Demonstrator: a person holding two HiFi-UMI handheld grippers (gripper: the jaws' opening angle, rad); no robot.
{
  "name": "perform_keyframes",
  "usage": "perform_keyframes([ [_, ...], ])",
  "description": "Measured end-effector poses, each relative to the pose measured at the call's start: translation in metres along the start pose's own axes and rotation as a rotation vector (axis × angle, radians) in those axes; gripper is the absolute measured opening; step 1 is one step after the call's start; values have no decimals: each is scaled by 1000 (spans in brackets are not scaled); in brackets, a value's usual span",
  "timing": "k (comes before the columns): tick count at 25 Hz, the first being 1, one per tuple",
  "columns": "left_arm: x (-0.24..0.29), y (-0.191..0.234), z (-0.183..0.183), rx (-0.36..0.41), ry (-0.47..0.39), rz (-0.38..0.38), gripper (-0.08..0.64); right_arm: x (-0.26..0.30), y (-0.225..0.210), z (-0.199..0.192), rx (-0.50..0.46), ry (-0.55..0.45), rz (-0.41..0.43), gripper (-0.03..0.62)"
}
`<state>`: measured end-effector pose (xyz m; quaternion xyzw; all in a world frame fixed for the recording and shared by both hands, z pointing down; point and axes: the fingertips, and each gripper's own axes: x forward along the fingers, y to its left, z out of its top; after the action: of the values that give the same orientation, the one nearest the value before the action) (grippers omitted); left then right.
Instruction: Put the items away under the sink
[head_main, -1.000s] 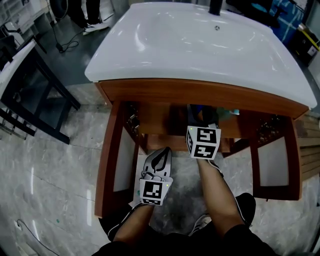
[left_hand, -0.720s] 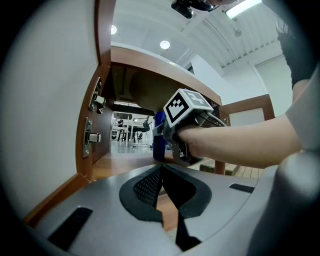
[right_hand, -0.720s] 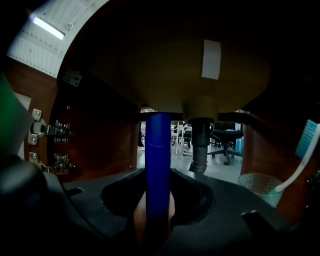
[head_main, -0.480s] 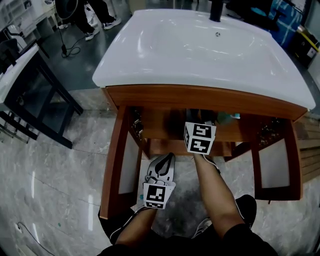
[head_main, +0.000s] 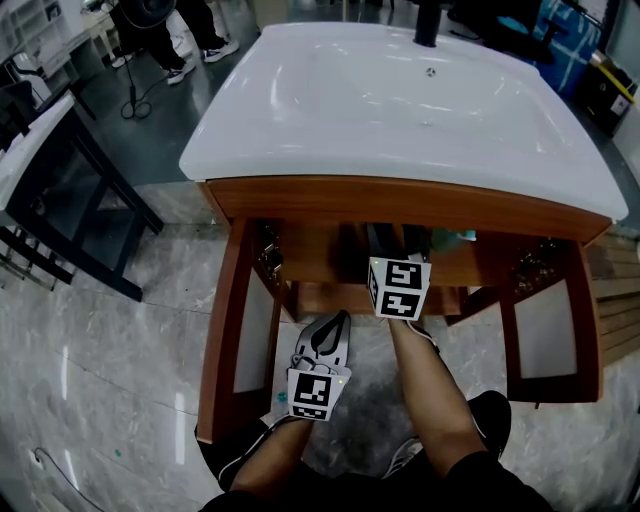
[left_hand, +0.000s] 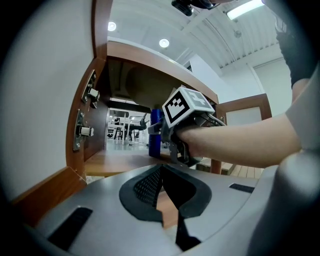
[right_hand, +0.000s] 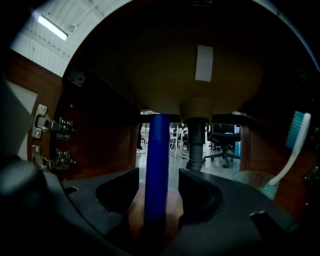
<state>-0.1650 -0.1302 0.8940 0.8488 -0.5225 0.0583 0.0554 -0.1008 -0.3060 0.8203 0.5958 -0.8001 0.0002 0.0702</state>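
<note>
The right gripper (right_hand: 158, 176) has just been parting its jaws around the upright blue bottle (right_hand: 157, 145) on the under-sink shelf (left_hand: 114, 163); a crooked pull-back could topple it. The left gripper (left_hand: 161, 174), nearer, is closed on nothing

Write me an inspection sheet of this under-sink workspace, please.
Surface: wooden shelf under the sink, doors open.
Job's things: blue bottle upright on the shelf; toothbrush in a cup at right.
Clutter: nothing seen.
Grippers: right gripper open, fingers just opening, bottle between them with gaps either side; left gripper shut, empty, outside the cabinet.
Cables: one cable on the floor, far left.
Surroundings: black-framed table at left.
</note>
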Motion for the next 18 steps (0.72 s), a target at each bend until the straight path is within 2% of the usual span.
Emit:
perform_keyframes([
  [6,-5,4,5,-14,-12,43,21,-53,13,11,-64,-38,107,248],
  [8,-7,-1,11,-23,-10,44,21,-72,15,19,-79,-40,137,219],
  [10,-9,-11,22,-30,-15,38,21,-90,13,29,-93,-28,143,158],
  [11,-10,-18,30,-31,-11,30,21,-100,10,36,-94,-21,140,138],
  [12,-12,-23,40,-34,-2,22,21,-110,6,44,-90,-15,136,70],
  [13,-15,-28,52,-43,9,19,21,-119,2,54,-84,-9,133,34],
  [18,-39,-39,144,-66,32,29,21,-174,-16,113,-36,74,111,20],
])
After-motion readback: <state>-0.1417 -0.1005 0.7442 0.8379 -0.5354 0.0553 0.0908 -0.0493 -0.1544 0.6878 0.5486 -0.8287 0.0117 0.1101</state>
